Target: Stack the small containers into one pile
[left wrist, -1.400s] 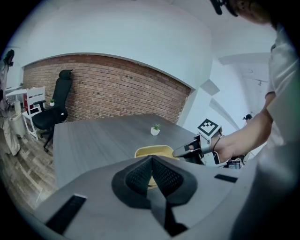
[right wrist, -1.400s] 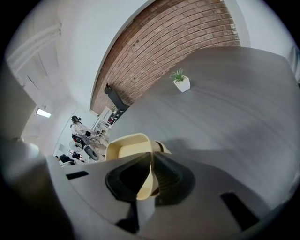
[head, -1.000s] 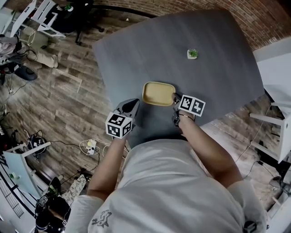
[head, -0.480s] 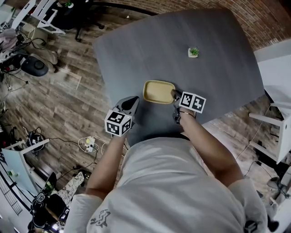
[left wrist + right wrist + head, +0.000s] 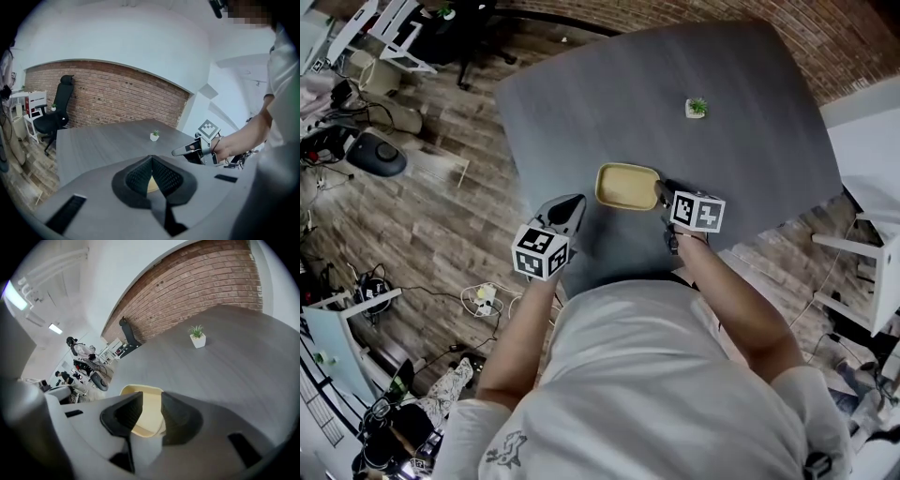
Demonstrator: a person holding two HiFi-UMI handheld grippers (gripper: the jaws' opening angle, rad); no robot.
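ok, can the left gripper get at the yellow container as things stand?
Probably yes: the left gripper sits just beside the yellow container, with only bare table between them. Its jaws are shut, so it must open first.

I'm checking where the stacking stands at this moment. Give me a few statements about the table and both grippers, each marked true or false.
1. The yellow container rests on the grey table. True.
2. The right gripper is clamped on the yellow container. False: its jaws stand apart and have just been opening. The container's near rim shows in the gap, but the pads do not press on it.
3. The left gripper has its jaws together and holds nothing. True.
4. The potted plant stands inside the yellow container. False: it stands by itself on the table, well beyond the container.
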